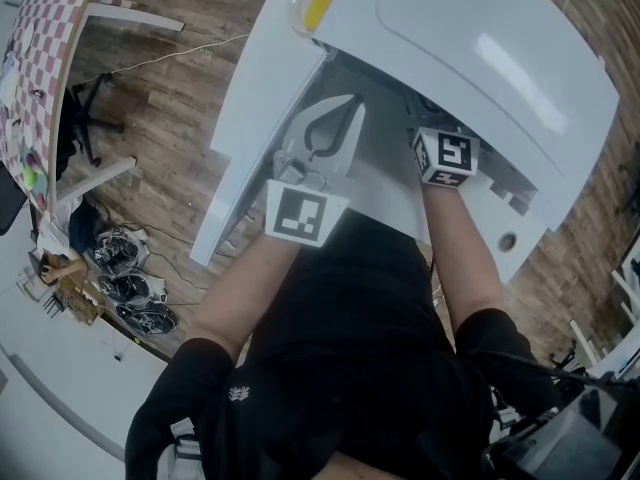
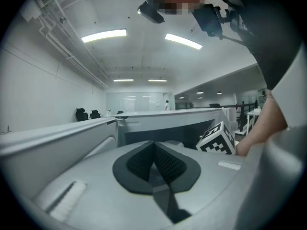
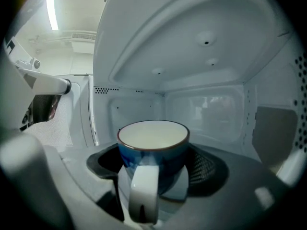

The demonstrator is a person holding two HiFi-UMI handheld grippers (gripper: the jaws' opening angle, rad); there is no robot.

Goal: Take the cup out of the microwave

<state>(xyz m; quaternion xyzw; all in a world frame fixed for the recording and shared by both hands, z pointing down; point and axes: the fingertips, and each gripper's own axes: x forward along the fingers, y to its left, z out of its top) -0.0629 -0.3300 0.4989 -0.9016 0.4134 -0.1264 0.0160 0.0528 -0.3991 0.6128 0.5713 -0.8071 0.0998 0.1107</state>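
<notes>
**Right gripper on the cup, inside the oven**

Only the right gripper view shows me the cup (image 3: 152,150). It is blue outside and pale inside, with its white handle (image 3: 143,193) turned towards the camera. It sits in the white cavity of the microwave (image 3: 206,104), and the right gripper (image 3: 154,169) has a dark pad pressed against each of its sides. I cannot tell whether the cup's base is off the cavity floor.

From the head view the cup is hidden. The microwave's white top (image 1: 480,58) covers it, and all I see of that gripper is its marker cube (image 1: 445,156) at the opening.

The left gripper (image 1: 350,108) is outside the cavity with its jaws together and nothing between them. Its own view looks up at ceiling light strips (image 2: 103,35).

Inside there is free space above the cup's rim and on both sides of it. To the left stands a white panel (image 1: 250,118), probably the open door. Beyond it are wood floor (image 1: 170,98) and a checked cloth (image 1: 40,58).

Both cubes carry black-and-white square markers.
</notes>
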